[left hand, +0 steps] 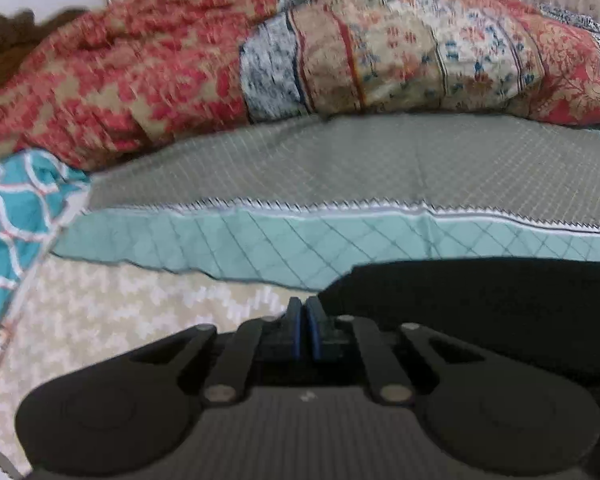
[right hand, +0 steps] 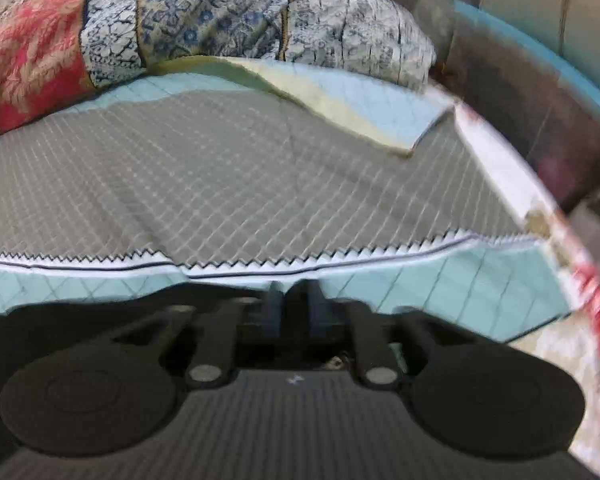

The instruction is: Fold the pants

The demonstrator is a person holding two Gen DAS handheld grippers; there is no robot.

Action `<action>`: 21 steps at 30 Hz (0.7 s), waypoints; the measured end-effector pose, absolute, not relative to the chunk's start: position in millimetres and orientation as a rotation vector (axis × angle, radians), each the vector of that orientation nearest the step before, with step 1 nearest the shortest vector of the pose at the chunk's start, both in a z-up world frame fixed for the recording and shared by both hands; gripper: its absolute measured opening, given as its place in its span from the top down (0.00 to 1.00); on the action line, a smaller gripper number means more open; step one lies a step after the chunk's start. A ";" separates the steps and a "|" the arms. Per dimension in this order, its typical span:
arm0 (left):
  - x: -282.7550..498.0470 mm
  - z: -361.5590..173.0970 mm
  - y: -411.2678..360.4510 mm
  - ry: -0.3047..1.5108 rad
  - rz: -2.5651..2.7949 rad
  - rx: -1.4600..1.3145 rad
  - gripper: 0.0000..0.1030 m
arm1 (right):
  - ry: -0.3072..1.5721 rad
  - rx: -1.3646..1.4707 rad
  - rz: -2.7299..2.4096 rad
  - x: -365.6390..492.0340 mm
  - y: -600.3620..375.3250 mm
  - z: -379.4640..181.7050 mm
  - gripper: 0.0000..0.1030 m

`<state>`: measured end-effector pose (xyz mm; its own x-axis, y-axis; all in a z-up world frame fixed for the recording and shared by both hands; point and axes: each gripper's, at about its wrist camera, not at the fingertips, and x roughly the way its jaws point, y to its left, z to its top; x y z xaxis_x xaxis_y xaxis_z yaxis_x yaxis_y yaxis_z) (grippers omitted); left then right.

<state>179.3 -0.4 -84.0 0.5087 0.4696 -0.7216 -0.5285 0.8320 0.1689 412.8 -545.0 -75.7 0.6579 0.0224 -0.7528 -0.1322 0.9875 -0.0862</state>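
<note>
Lying flat on the bed, the black pants (left hand: 480, 300) spread across the lower right of the left wrist view, their upper edge resting on the pale teal quilted band (left hand: 260, 244) of the bedcover. The left tongs (left hand: 305, 312) sit at the pants' left corner with the two blue-edged fingers (left hand: 296, 320) pressed together; they look closed on the pants' edge, though the cloth between them is not plainly visible. Left of the tongs lies a beige zigzag sheet (left hand: 100, 320), and a teal lattice-print cloth (left hand: 16, 216) bunches at the far left. Beyond the teal band runs a grey quilted cover (left hand: 340, 160) with a zigzag trim, and behind it a heaped red and patchwork quilt (left hand: 260, 60) lies along the back.

From the right wrist view, the pants (right hand: 80, 320) show as a dark mass at the lower left, against the teal band (right hand: 460, 280). The right tongs (right hand: 296, 304) reach over the dark cloth with a narrow gap between the fingers (right hand: 274, 312); whether they hold cloth I cannot tell, as the frame is blurred. A blue-patterned quilt (right hand: 240, 16) lies at the head of the grey cover (right hand: 260, 184)
</note>
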 end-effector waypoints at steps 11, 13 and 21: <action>192.7 -98.3 13.2 0.860 0.690 -0.205 0.95 | 0.704 0.244 -0.183 435.1 -600.3 -64.3 0.92; 191.3 -99.0 8.3 0.856 0.667 -0.181 0.92 | 0.711 0.287 -0.086 428.1 -597.2 -68.0 0.80; 181.5 -87.1 -2.8 0.853 0.581 -0.070 0.90 | 0.846 0.342 0.139 428.4 -561.3 -59.4 0.34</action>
